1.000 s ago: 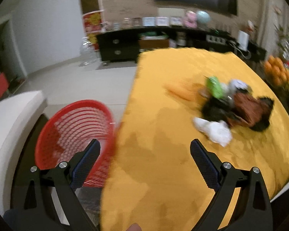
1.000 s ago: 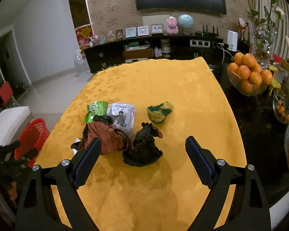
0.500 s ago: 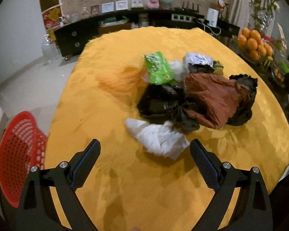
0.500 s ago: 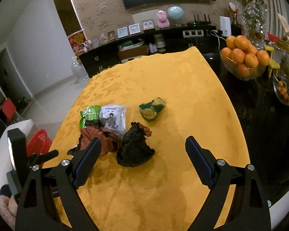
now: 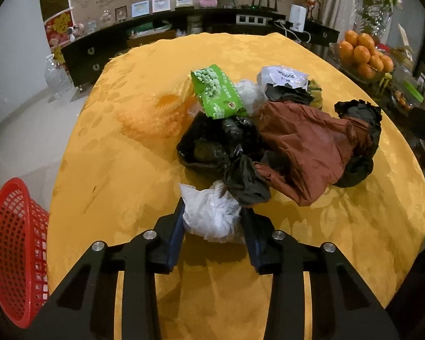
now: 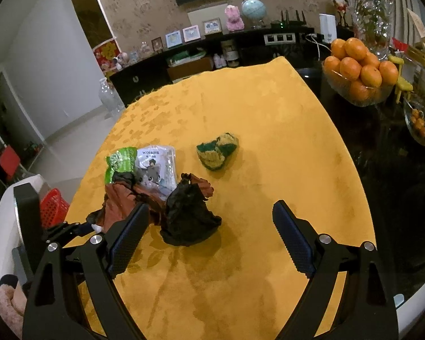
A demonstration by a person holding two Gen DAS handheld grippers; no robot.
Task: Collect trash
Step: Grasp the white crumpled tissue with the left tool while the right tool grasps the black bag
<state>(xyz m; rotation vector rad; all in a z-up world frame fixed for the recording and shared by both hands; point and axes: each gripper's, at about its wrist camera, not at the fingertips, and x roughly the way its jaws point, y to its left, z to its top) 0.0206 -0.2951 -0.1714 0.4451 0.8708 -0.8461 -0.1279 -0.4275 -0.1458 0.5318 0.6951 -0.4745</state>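
A heap of trash lies on the yellow tablecloth (image 5: 113, 170): a white crumpled bag (image 5: 209, 222), a black bag (image 5: 212, 144), a brown bag (image 5: 306, 138) and a green pea packet (image 5: 216, 90). My left gripper (image 5: 213, 208) is closing its jaws on the white crumpled bag, and both pads touch its sides. In the right wrist view my right gripper (image 6: 210, 206) stands open above the cloth. A crumpled black bag (image 6: 188, 215) lies between its fingers, untouched. A green-and-yellow wad (image 6: 216, 151) sits farther back.
A red mesh basket (image 5: 11, 249) stands on the floor off the table's left edge. A glass bowl of oranges (image 6: 359, 76) and other dishes crowd the dark tabletop to the right. A white printed packet (image 6: 155, 167) lies beside the green packet.
My left gripper swung from over the red basket to the trash heap, came down at the white bag, and its jaws narrowed onto it. The right gripper stays open and barely moved.
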